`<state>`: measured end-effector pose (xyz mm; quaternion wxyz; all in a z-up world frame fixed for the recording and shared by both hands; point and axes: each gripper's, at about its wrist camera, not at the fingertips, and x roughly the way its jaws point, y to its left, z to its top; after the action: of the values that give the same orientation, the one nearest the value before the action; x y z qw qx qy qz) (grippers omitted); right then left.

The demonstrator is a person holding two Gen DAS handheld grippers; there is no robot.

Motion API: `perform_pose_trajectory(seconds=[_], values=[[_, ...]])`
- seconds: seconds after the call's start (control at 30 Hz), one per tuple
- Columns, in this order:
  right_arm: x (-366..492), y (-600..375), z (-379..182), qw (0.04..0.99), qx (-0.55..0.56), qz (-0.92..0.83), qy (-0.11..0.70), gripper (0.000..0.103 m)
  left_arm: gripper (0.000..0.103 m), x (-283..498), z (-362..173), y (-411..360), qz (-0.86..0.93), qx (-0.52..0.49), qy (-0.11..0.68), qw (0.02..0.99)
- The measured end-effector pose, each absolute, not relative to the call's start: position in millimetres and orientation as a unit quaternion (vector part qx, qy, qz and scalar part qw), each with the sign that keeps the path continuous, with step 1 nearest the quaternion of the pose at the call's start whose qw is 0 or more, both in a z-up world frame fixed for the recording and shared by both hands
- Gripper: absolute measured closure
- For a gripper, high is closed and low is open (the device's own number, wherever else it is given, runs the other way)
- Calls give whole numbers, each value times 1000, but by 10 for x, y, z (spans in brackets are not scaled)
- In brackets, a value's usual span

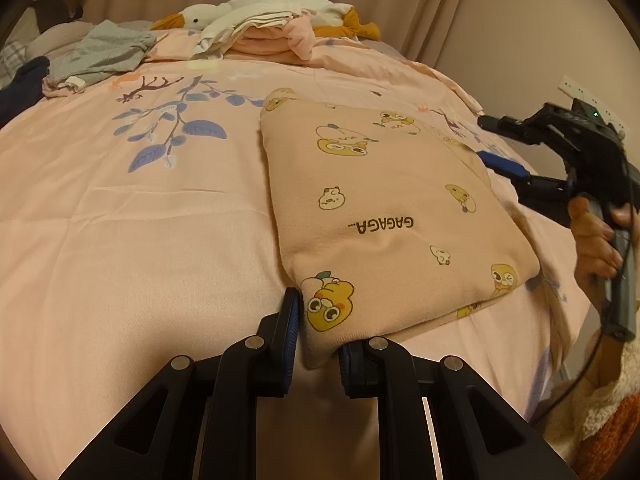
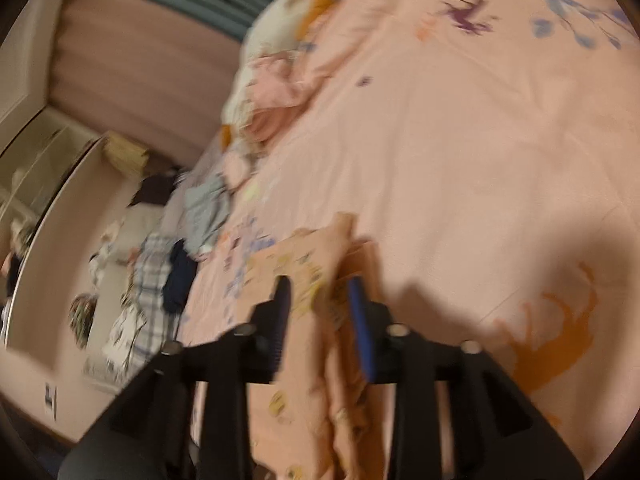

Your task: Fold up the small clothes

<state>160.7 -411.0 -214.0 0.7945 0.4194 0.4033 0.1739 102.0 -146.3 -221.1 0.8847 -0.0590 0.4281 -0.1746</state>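
Note:
A small peach garment (image 1: 384, 208) printed with yellow ducks and "GAGAGA" lies folded into a rectangle on the pink bedspread (image 1: 140, 220). My left gripper (image 1: 320, 336) is at its near corner, jaws apart, with that corner lying between the fingers. My right gripper (image 1: 496, 144) hovers open over the garment's far right edge, held by a hand. In the blurred right wrist view the right gripper (image 2: 320, 304) is open with the garment's edge (image 2: 320, 248) just ahead of the fingers.
A pile of white and pink clothes (image 1: 264, 36) and a plush goose (image 1: 200, 18) lie at the bed's far end. A grey garment (image 1: 100, 56) and a dark one (image 1: 20, 88) lie at the far left. Curtains hang behind.

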Motion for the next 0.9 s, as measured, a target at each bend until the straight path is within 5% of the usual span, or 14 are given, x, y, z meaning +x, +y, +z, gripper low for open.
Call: perform_pose_trajectory(seconds=[0.07,0.13,0.2,0.67,0.9], values=[[1594,-4023,-2189,787,406,188,425,50,87,1018,-2210,-1468,-173,-55,427,886],[1599,-3921,-2255,793,372,173,451,52,87,1007,-2208,-1481,-171,-49,424,888],[1592,-3783,-2310,805,332,162,464,91,87,998,-2206,-1491,-170,-45,423,889],[1553,-3639,-2306,844,190,55,499,88,87,1009,-2204,-1475,-172,-44,423,888],[1522,-3897,-2183,828,274,49,487,84,86,699,-1941,-1574,-144,42,414,898]])
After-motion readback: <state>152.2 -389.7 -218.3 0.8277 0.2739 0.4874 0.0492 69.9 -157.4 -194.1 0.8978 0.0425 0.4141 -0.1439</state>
